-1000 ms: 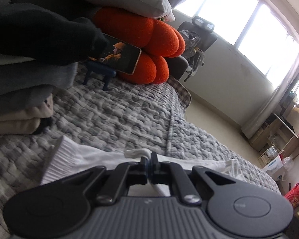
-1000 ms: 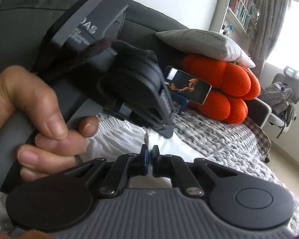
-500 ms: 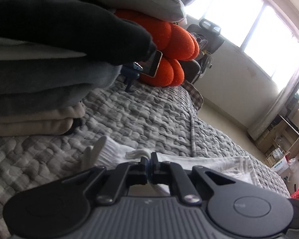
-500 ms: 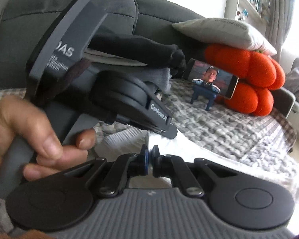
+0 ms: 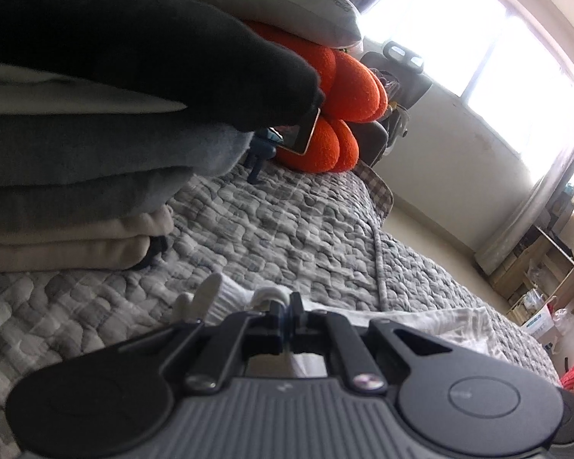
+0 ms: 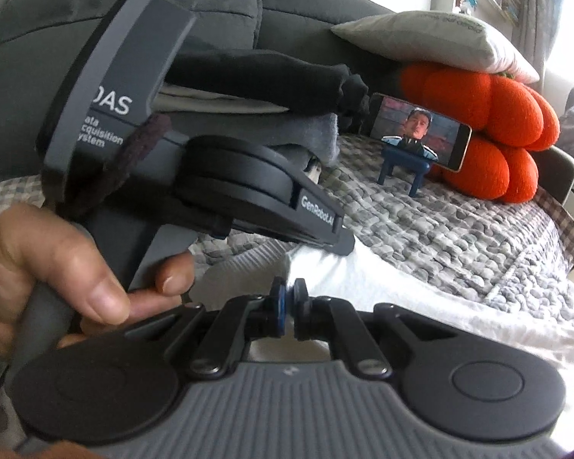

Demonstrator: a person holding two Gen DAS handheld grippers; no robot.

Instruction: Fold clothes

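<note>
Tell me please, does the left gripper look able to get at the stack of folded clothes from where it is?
Probably yes. The left gripper is shut on the white garment, and only bare quilt lies between it and the stack of folded clothes.

Left hand-held gripper: matt black plastic, ribbed grey body. White garment: smooth cloth. Quilted cover: bumpy grey fabric. Orange cushion, 2 o'clock: fuzzy, rough. Phone: glossy screen.

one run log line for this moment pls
task: fold clothes | left gripper: shut on white garment | right gripper: slightly open | folded stack: behind
</note>
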